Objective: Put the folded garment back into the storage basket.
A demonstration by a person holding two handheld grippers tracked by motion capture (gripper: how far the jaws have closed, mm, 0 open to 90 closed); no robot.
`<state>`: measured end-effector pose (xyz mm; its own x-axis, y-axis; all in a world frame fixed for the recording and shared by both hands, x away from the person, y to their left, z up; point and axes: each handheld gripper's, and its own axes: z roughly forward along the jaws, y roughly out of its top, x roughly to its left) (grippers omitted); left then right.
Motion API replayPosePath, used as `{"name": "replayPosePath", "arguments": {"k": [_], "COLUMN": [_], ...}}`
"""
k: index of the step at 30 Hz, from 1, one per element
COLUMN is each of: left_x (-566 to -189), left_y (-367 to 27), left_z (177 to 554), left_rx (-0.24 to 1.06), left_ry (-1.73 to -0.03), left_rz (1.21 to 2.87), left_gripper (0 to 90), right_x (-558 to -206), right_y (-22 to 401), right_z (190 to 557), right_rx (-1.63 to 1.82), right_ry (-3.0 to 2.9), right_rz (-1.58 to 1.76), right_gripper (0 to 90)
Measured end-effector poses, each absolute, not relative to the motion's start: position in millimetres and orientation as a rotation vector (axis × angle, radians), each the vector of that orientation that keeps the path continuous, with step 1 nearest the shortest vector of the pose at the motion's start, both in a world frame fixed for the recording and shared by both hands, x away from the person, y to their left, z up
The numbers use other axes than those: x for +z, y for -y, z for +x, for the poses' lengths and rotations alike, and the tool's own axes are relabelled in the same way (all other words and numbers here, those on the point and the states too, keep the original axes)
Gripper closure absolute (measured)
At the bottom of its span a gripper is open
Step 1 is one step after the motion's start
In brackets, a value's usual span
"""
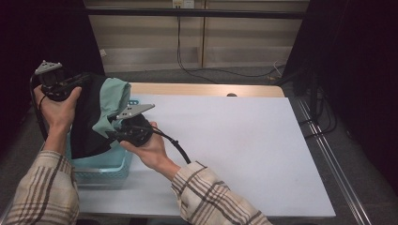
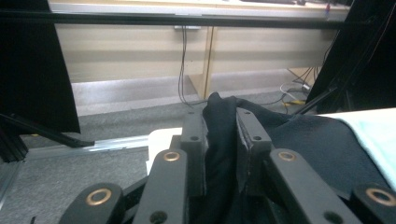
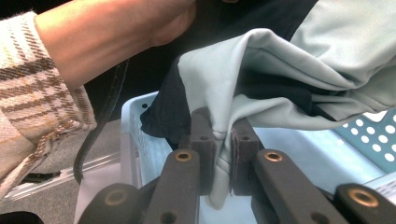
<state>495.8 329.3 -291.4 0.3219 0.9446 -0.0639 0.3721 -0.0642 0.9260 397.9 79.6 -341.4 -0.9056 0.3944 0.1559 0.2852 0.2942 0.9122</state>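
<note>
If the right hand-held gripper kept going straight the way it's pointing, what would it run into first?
The right hand-held gripper, shut on the garment, points into the blue basket. Beyond the cloth it would probably meet the basket's perforated wall first, though depth is unclear.

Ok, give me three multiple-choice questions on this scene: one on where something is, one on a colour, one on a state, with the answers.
1. Where is the basket?
A. at the table's left edge, under the garment
B. at the table's far right corner
C. on the floor behind the table

2. Which colours does the garment show?
A. red and white
B. black and pale green
C. yellow only

3. How are the grippers?
A. both open
B. left open, right shut
C. both shut on the garment

Answers: 1 A, the high view shows it below the hanging cloth. 2 B, both colours show. 3 C, the left gripper and right gripper pinch fabric.
</note>
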Motion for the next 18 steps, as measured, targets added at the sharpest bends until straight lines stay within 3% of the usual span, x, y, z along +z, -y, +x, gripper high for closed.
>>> {"name": "replayPosePath", "arguments": {"k": [18], "left_x": [-309.7], "left_y": [-338.0], "left_z": [497.3], "left_rx": [0.727], "left_ry": [-1.257], "left_rz": [1.638], "left_gripper": [76.0], "right_x": [-357.3], "right_y": [-91.3], "right_z": [399.3], "right_rx": [1.644], "right_ry": [-2.472], "right_rz": [0.655], "right_gripper": [83.2]}}
